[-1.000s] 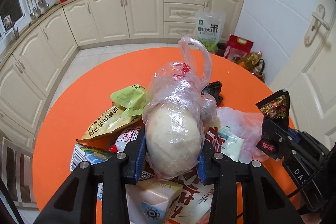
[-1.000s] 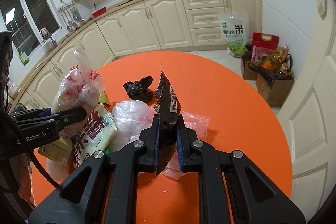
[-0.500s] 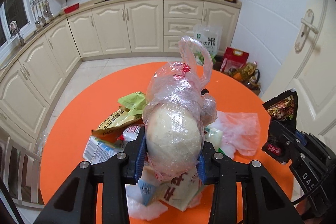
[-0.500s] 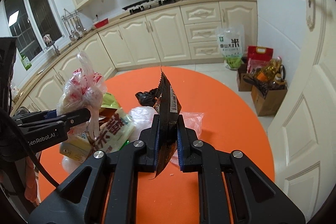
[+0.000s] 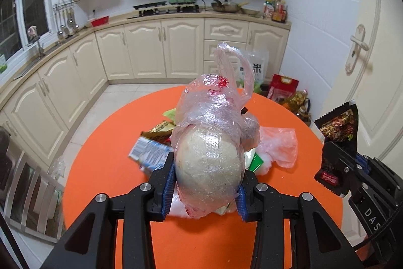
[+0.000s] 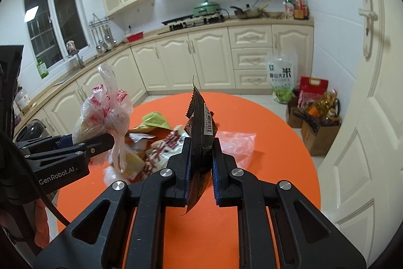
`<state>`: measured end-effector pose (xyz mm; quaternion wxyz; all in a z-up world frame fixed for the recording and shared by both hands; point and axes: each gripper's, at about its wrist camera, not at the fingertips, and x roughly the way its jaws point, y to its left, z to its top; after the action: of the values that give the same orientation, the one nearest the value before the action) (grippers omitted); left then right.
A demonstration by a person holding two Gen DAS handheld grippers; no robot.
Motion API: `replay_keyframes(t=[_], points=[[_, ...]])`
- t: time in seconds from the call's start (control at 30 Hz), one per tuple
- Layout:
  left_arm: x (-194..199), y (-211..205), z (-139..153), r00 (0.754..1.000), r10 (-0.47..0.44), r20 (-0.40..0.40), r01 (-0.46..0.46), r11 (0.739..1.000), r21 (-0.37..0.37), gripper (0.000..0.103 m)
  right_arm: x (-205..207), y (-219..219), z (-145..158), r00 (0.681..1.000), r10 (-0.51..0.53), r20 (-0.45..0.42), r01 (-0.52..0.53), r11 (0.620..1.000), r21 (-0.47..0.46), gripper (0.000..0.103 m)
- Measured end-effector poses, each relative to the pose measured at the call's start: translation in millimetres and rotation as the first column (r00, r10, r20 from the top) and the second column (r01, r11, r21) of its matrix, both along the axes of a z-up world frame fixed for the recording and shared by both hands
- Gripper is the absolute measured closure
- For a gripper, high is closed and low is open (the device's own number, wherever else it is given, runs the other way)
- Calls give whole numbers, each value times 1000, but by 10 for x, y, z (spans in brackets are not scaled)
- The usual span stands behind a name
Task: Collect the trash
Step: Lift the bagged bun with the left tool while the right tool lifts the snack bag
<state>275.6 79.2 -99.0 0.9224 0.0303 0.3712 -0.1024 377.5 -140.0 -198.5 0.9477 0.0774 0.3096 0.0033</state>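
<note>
My left gripper [image 5: 205, 183] is shut on a clear plastic bag [image 5: 211, 140] with a round pale bun inside, held above the orange round table [image 5: 113, 168]. The same bag [image 6: 105, 115] and left gripper [image 6: 83, 143] show at the left of the right wrist view. My right gripper [image 6: 200, 168] is shut on a black snack wrapper [image 6: 201, 122], which stands upright between the pads; the wrapper [image 5: 337, 122] also shows at the right in the left wrist view. A heap of wrappers and cartons [image 6: 156, 143] lies on the table behind both grippers, with a pink plastic bag [image 5: 279, 143] beside it.
Cream kitchen cabinets [image 5: 151, 49] run along the back and left. A rice sack [image 6: 280, 77], a red bag and cardboard boxes with bottles [image 6: 320, 120] stand on the floor by the white door [image 6: 372, 92]. A chair back [image 5: 32, 198] stands at the table's left edge.
Both grippers have pulled back and risen from the trash heap, each keeping its load. The heap now looks smaller and farther off, and more of the kitchen and bare table shows.
</note>
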Motion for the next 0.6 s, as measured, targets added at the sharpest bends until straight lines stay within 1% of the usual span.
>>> replay_keyframes(t=[0.13, 0.3, 0.5, 0.6], points=[[-307, 60, -31, 1000, 10, 10, -10, 1000, -5, 66, -115, 135, 32, 1000, 12, 4, -12, 1000, -11, 90], [-773, 221, 9, 998, 41, 44, -41, 999, -4, 66, -275, 286, 102, 999, 28, 16, -28, 999, -17, 90], [-1309, 353, 103, 992, 78, 100, -75, 997, -30, 66, -494, 491, 310, 995, 61, 74, -58, 998, -36, 90], [-1630, 391, 157, 985, 104, 140, -100, 994, -32, 66, -607, 583, 414, 992, 65, 105, -61, 997, -39, 90]])
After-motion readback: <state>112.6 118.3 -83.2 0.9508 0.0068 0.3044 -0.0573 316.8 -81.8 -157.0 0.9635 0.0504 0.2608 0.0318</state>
